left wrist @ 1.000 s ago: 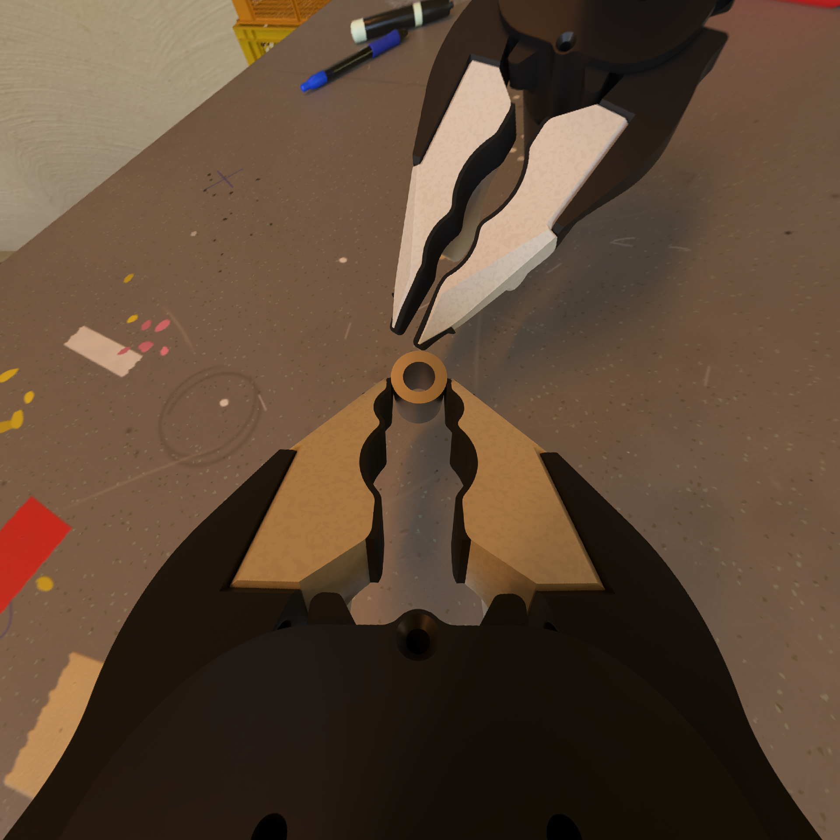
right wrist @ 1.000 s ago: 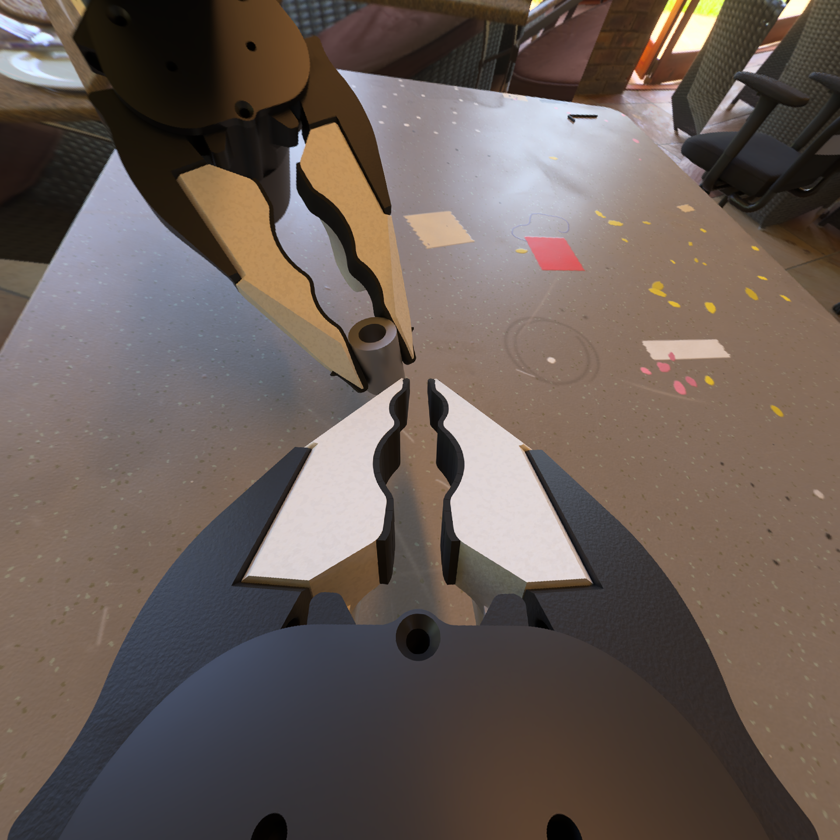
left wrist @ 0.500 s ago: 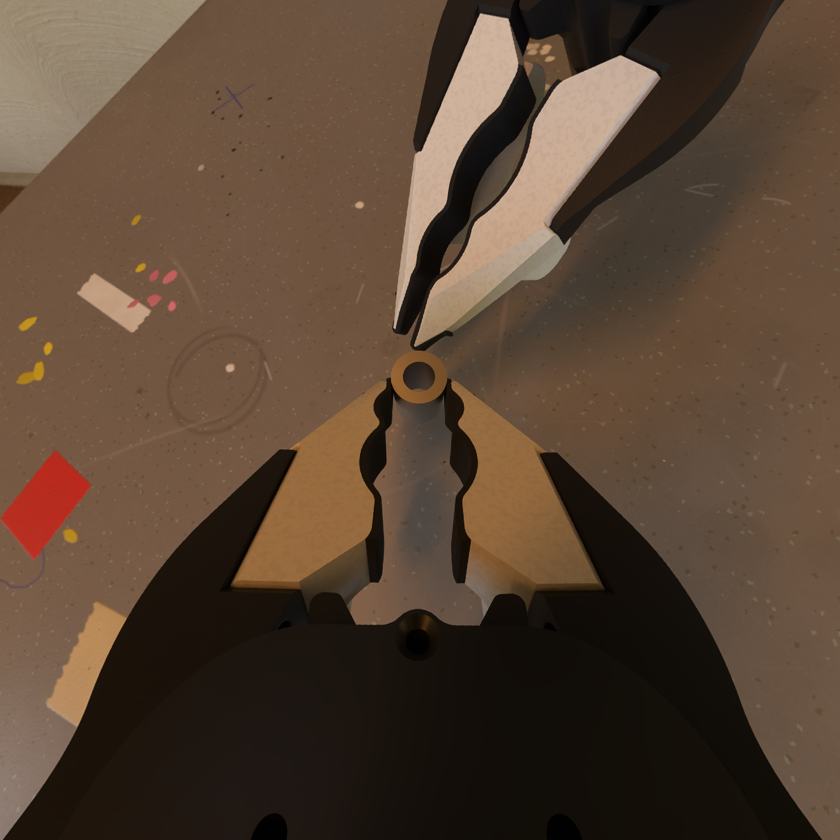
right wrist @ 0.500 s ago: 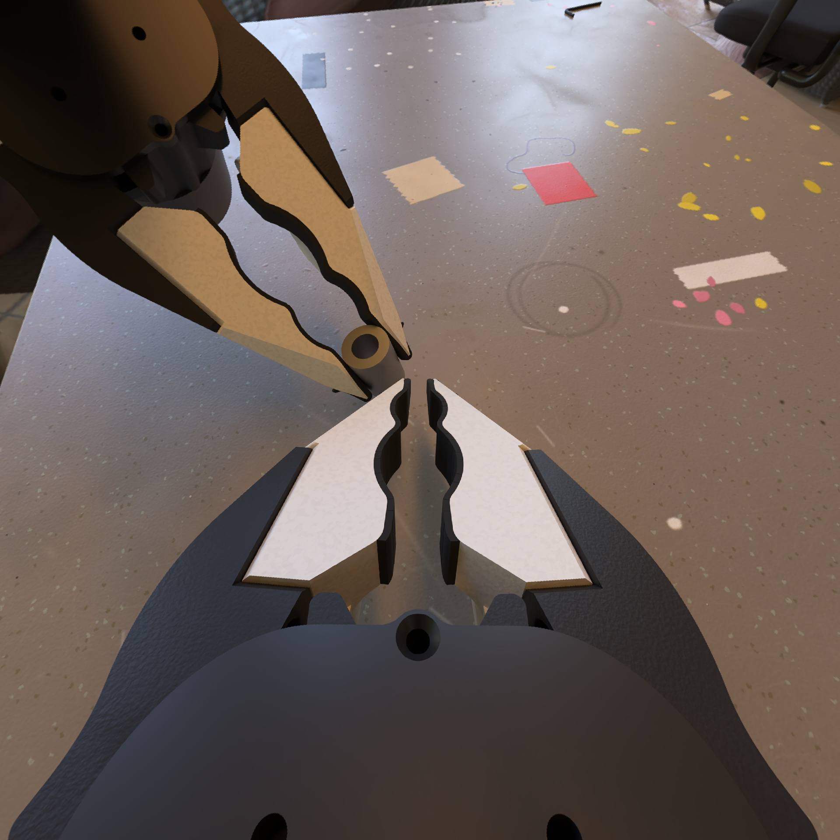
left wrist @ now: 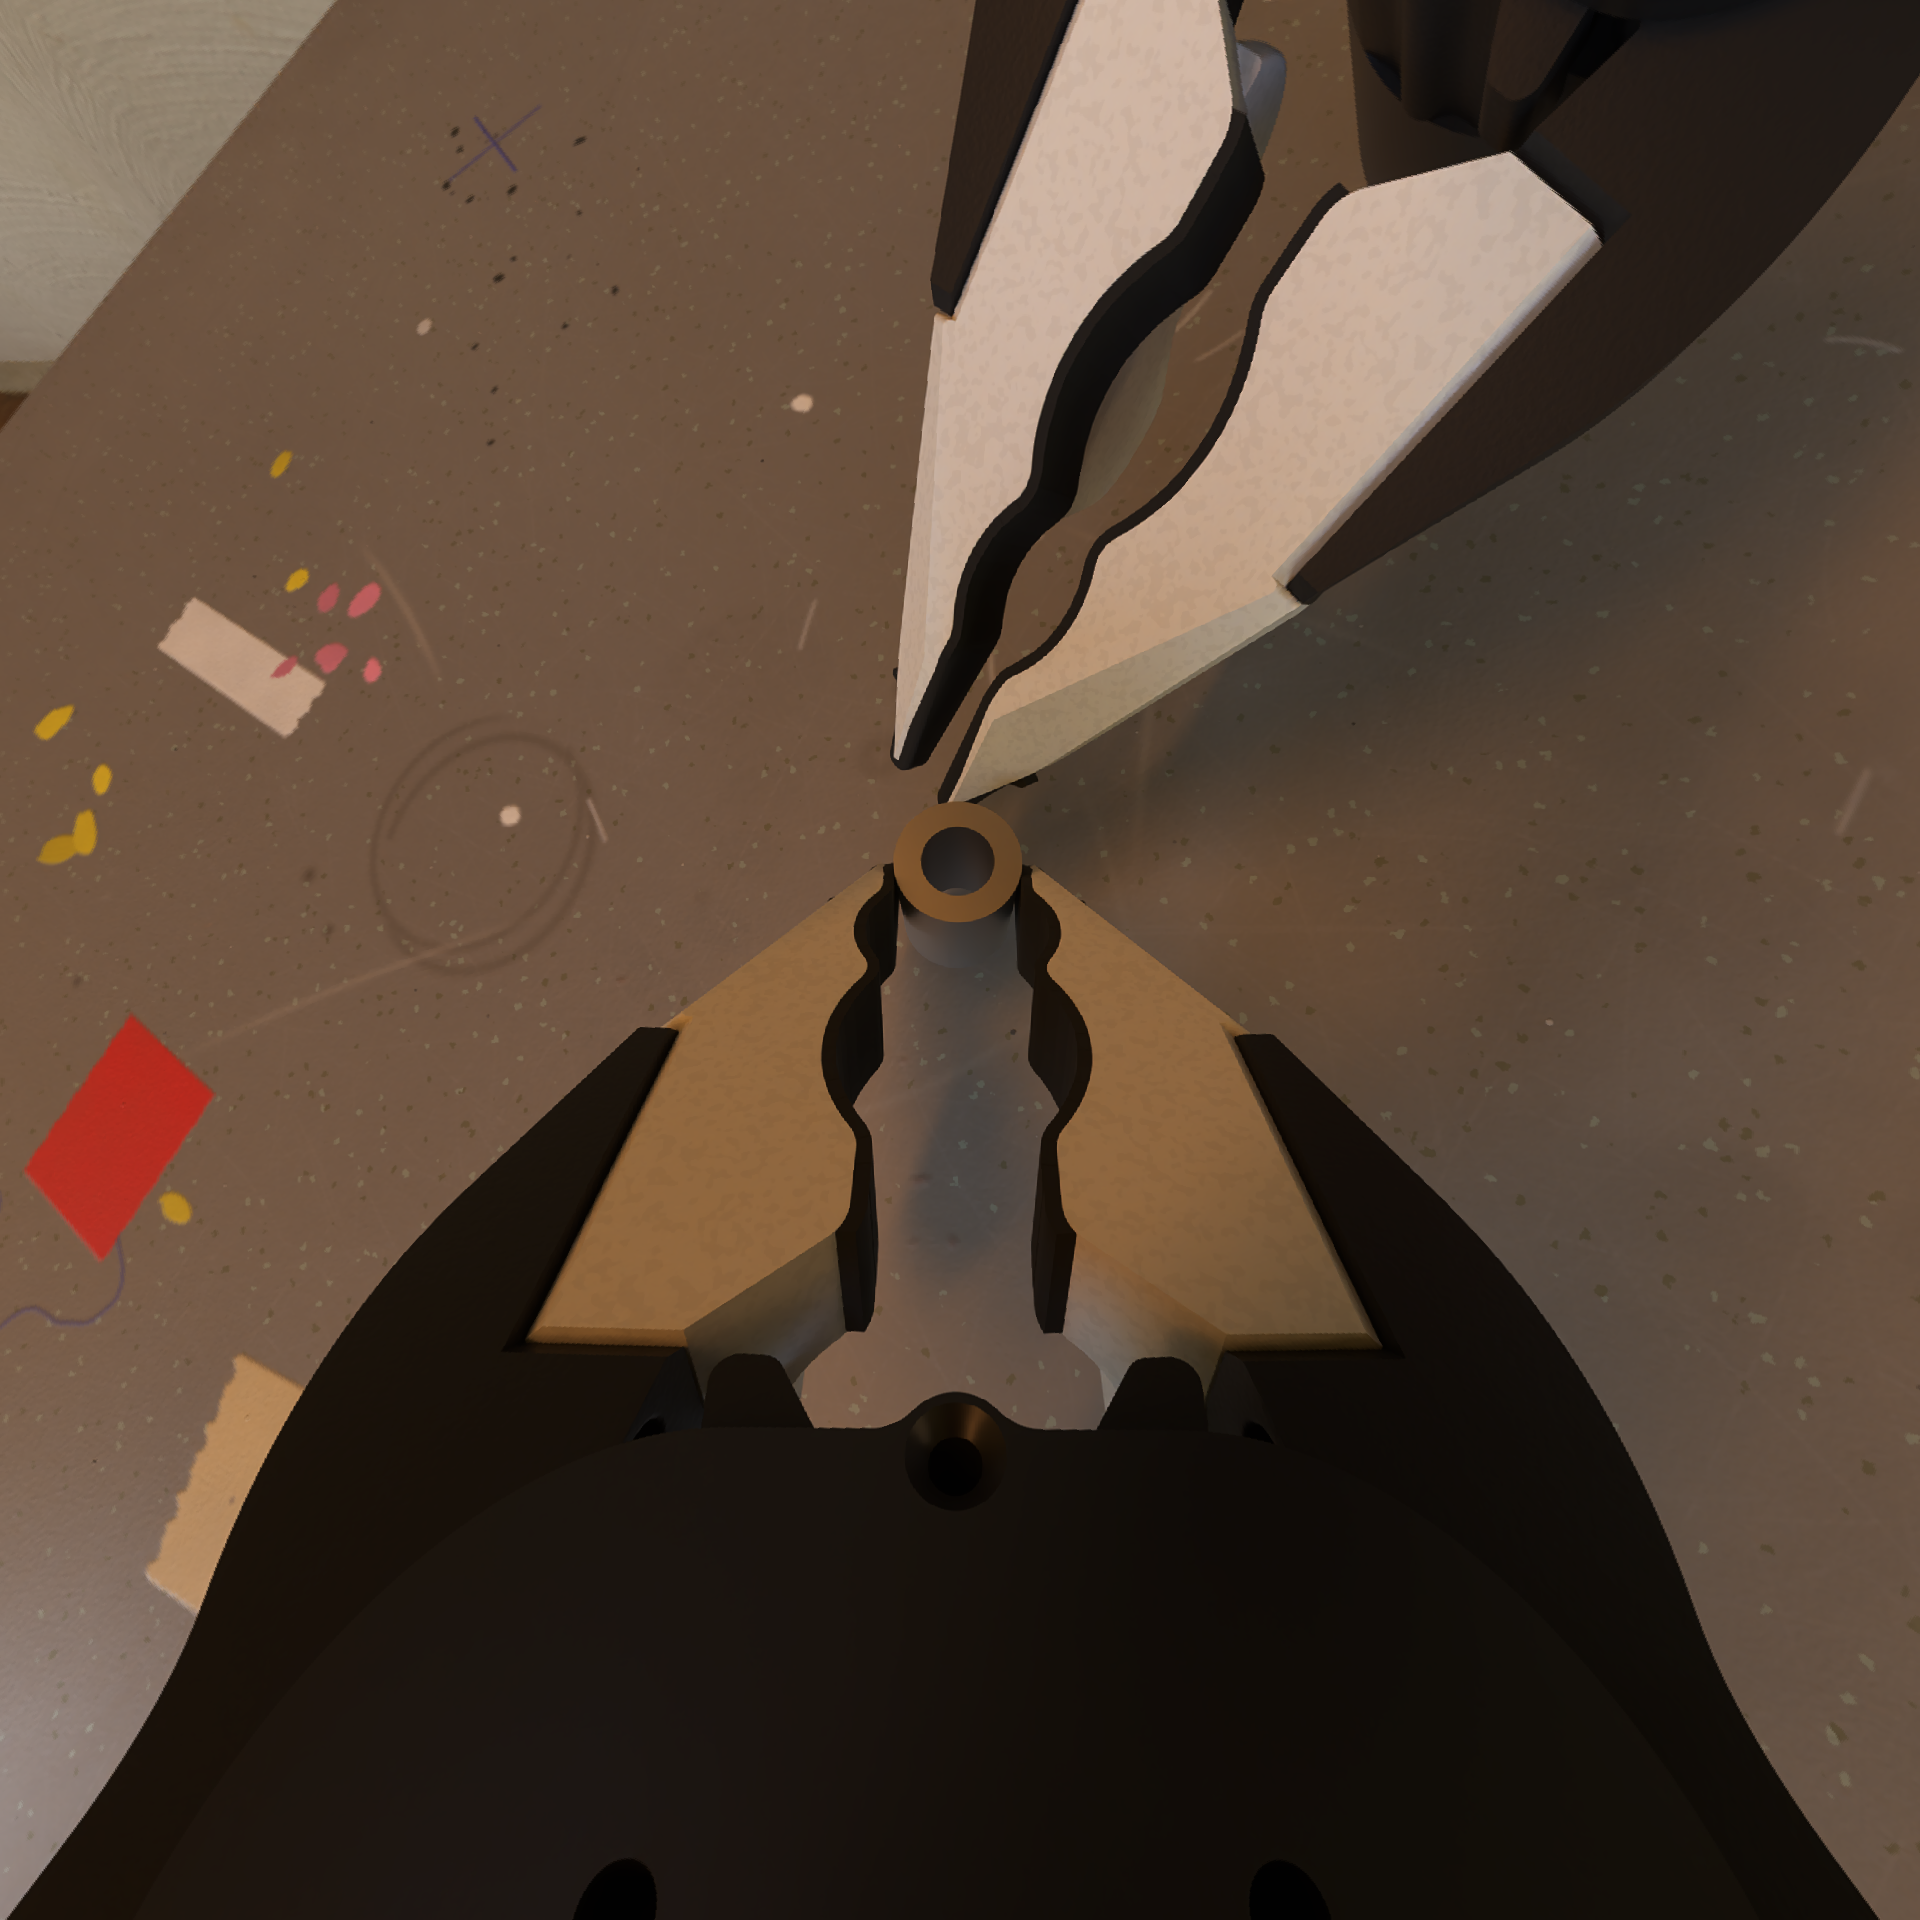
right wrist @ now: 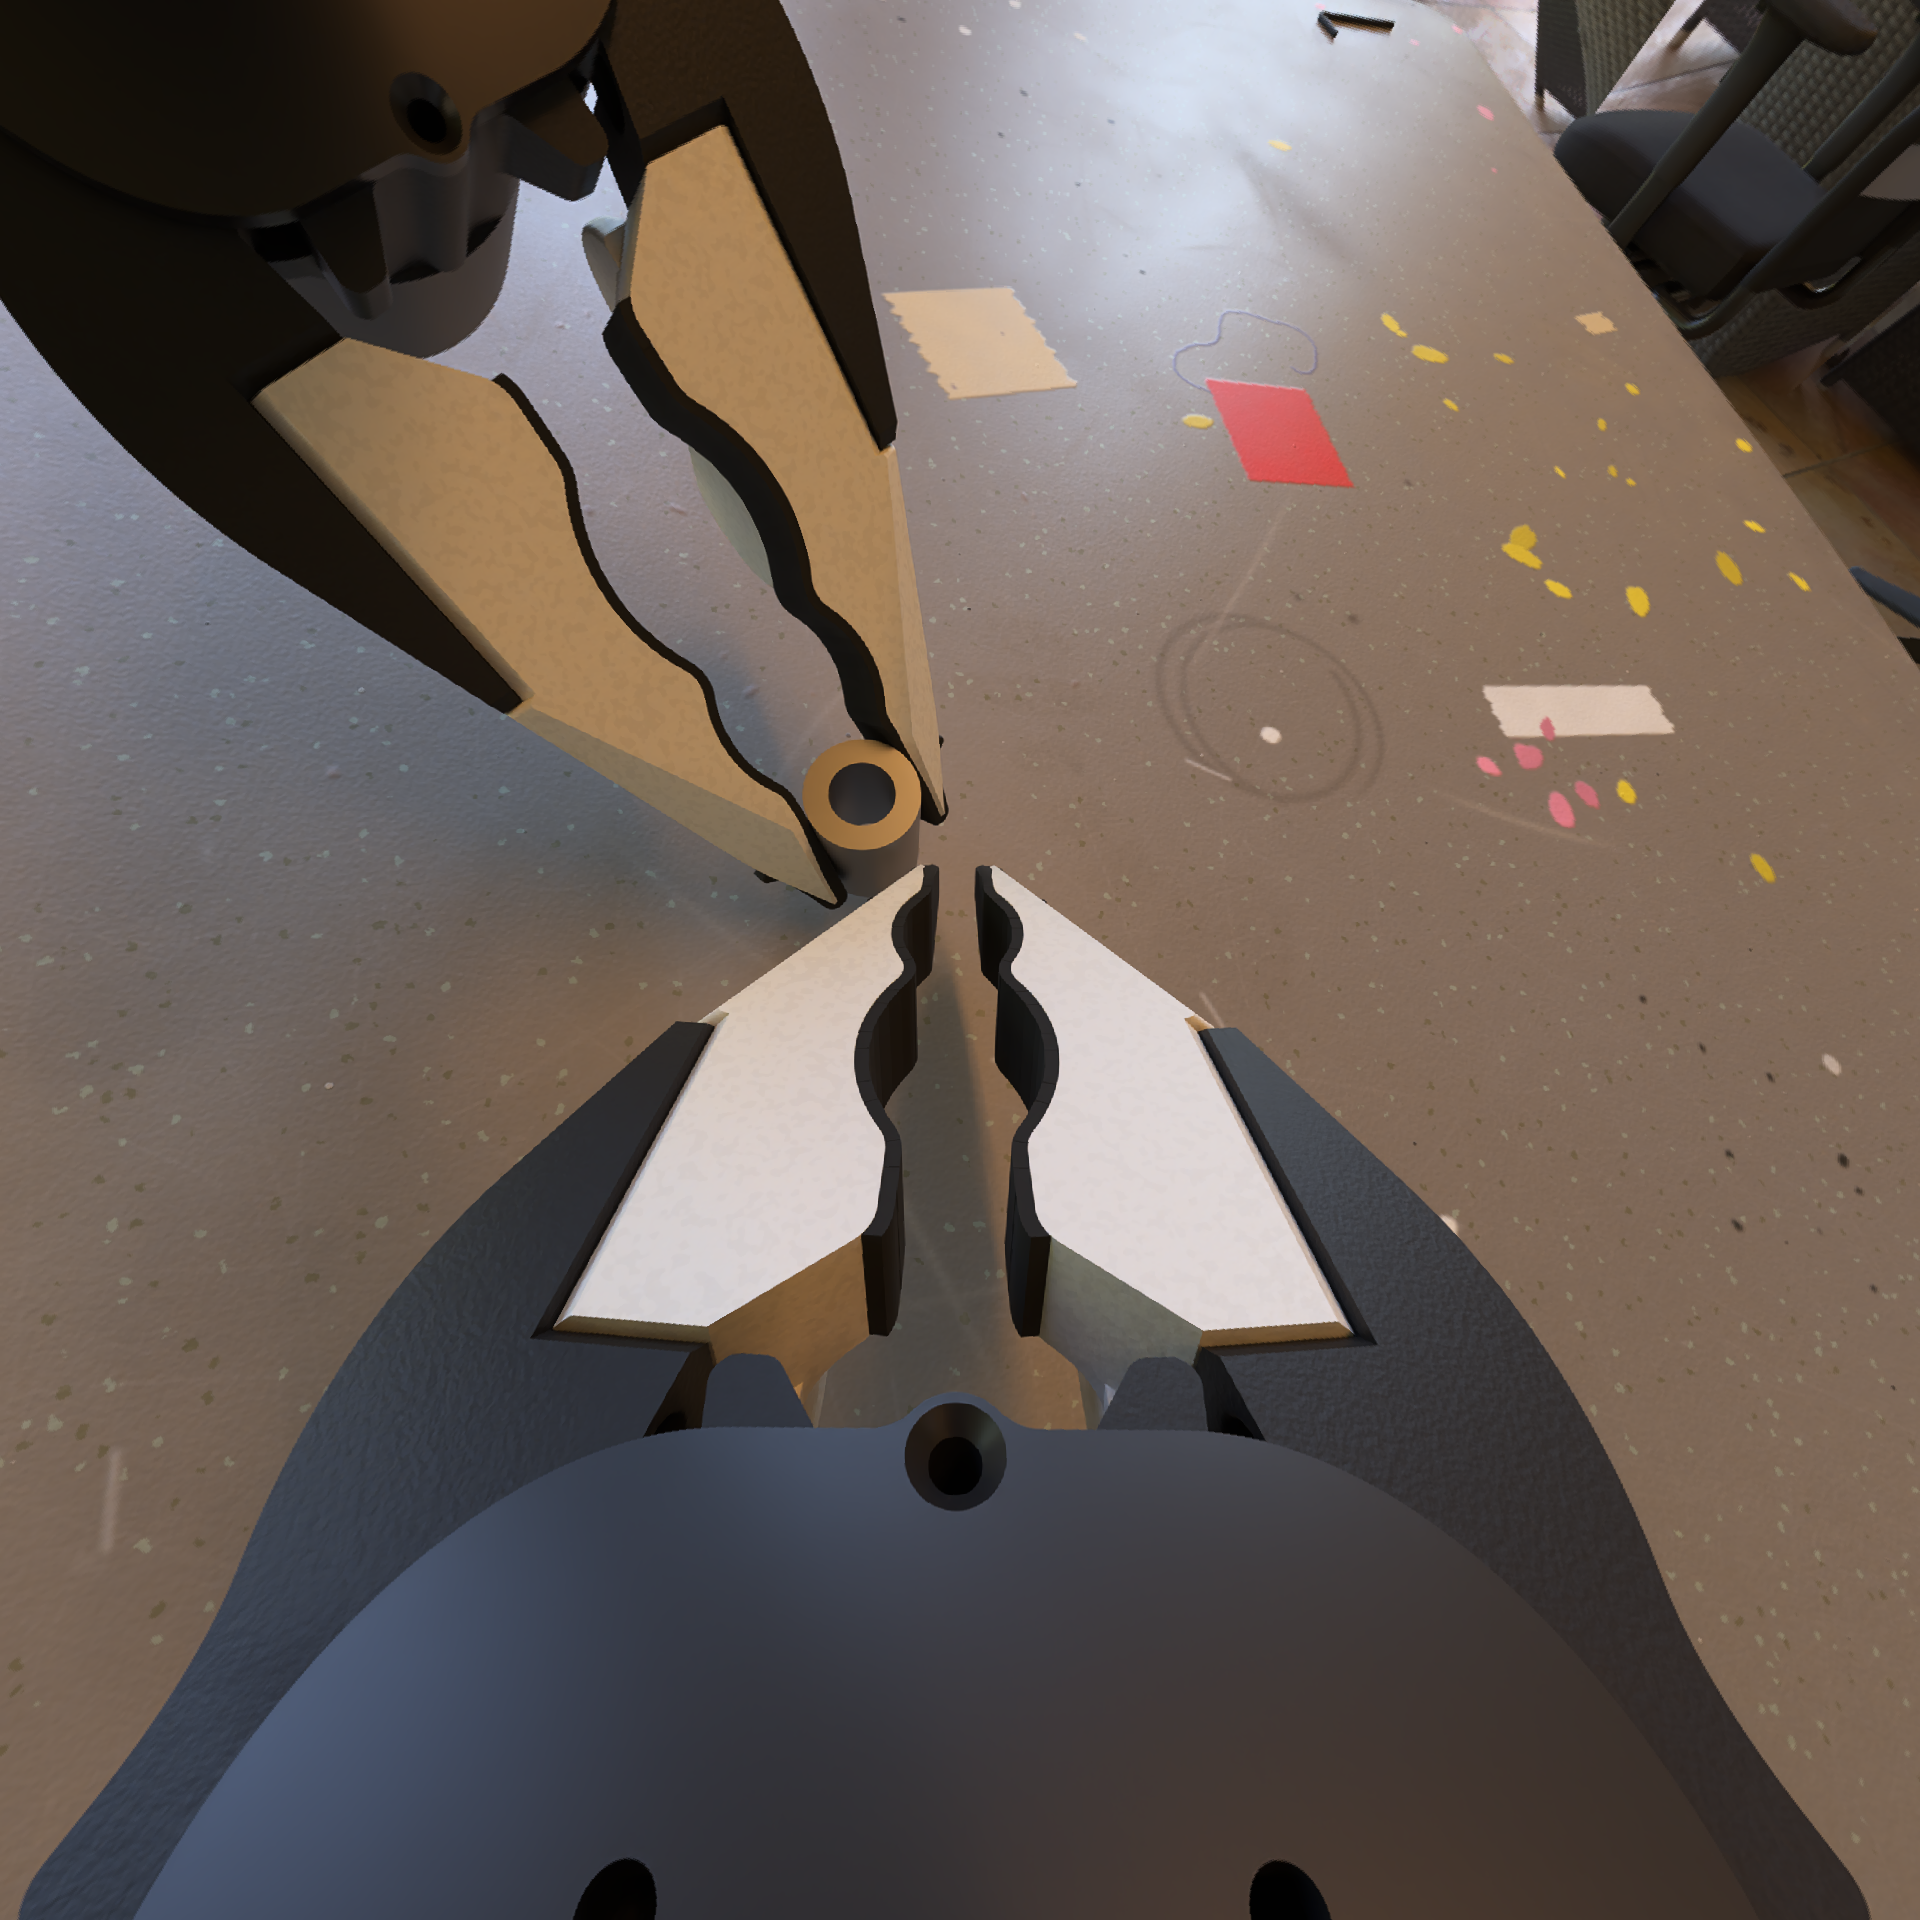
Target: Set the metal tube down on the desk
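Closer now than a second ago, the desk (left wrist: 1558, 1039) fills both views, and its red patch (left wrist: 116, 1135) has slid toward the frame edge as I tip both grippers more steeply downward. My left gripper (left wrist: 956, 883), with tan fingers (left wrist: 727, 1143), is clamped on the metal tube (left wrist: 956, 860): the tube sits upright at the very fingertips, its open ring end facing the camera and its lower body hidden beneath it. In the right wrist view the same tube (right wrist: 862, 798) is pinched between the two tan tips, low over the desk surface (right wrist: 1351, 1143); whether its base already touches cannot be told. My right gripper (right wrist: 956, 878), with white fingers (right wrist: 748, 1143), carries nothing; its jaws stand narrow, a thin slit between them, tips just beside the tube but apart from it.

Outward lie a drawn ring mark (left wrist: 483, 847), a pale tape strip (left wrist: 241, 667) with pink flecks, yellow flecks (left wrist: 73, 836) and a beige patch (right wrist: 977, 343), all well apart from the tube.

Step in hand, as I judge it: the final lowering before release. Next move calls for bringing the tube's base flat onto the desk, then parting the left fingers evenly so that the tube is not tipped, with the right gripper kept clear.
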Available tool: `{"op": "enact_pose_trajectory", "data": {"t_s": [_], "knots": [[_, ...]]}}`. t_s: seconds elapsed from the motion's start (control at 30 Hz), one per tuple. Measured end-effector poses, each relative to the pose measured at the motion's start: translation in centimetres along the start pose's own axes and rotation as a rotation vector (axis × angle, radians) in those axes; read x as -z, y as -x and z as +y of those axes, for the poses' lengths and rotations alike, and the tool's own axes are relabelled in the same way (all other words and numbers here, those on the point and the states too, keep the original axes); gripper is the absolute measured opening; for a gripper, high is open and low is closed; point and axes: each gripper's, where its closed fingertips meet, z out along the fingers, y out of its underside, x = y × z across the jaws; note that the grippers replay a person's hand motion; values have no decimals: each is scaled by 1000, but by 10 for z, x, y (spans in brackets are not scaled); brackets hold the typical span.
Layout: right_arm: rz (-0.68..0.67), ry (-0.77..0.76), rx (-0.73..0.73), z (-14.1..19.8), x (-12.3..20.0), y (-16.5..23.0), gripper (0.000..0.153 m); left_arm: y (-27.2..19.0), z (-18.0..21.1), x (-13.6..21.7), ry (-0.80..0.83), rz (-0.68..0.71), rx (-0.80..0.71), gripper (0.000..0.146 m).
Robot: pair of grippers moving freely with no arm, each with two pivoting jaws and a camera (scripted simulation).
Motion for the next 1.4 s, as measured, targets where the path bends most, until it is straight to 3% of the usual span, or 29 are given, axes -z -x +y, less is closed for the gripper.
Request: {"op": "enact_pose_trajectory", "data": {"t_s": [1.0,1.27,1.4], "knots": [[144,41,222,-7,-3,-1,7,6,1,2,10,-73,-21,22],[87,27,136,-7,-3,-1,7,6,0,2,12,-99,-67,22],[82,42,163,-8,-4,0,7,6,1,3,12,-118,-96,22]]}}
